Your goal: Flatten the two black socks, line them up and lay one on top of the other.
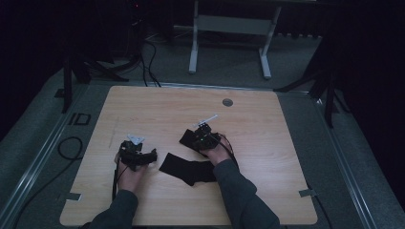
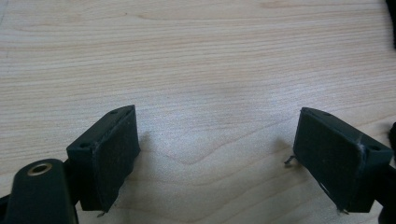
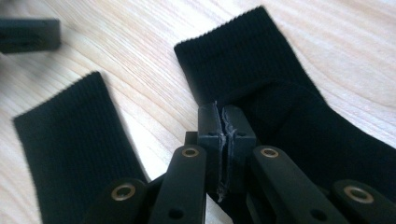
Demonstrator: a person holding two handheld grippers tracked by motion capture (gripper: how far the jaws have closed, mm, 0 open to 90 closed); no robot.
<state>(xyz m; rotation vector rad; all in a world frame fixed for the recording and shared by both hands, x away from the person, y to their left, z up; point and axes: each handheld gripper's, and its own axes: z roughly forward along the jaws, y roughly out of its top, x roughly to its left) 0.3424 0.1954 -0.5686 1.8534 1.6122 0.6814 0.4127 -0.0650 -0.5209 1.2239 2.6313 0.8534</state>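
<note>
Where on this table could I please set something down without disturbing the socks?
The far half of the table, up to the round grommet, is bare, as is the right side. The near middle is crowded: two black socks between both hands.

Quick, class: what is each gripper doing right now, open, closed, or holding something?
Left gripper: open, nothing between its jaws, bare wooden table under it.
Right gripper: closed, pinching the edge of a black sock.
</note>
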